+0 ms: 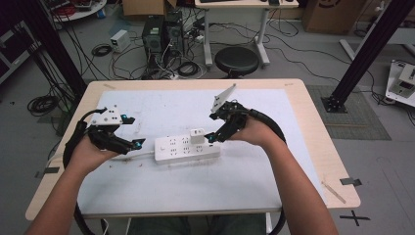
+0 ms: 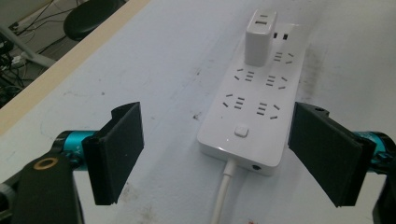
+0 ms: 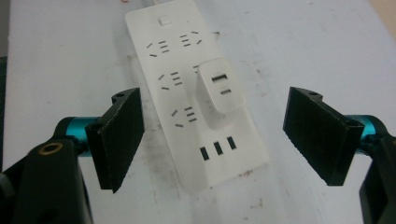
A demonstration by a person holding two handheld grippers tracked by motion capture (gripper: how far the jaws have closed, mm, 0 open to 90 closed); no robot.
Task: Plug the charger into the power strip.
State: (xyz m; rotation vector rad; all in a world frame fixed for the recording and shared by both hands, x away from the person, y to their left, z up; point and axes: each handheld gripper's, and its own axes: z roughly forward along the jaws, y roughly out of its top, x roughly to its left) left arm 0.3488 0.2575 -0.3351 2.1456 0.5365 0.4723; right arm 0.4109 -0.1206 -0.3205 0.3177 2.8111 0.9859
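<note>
The high view looks forward and down from above the person's side of the desk (image 1: 303, 161), far enough to take in the whole top and the floor beyond. The left gripper view sits close and low, facing along the power strip (image 2: 252, 107) from its cable end. The right gripper view looks steeply down from the opposite end. All three share the strip and its white charger (image 3: 219, 95).

White charger (image 1: 197, 135) upright in flat white power strip (image 1: 181, 149)

Each gripper, left gripper (image 1: 138, 143) and right gripper (image 1: 210, 138): black body, flat black rectangular jaws, teal fittings, brass-ringed screw hole, grey three-cornered top plate, thick black cable.
</note>
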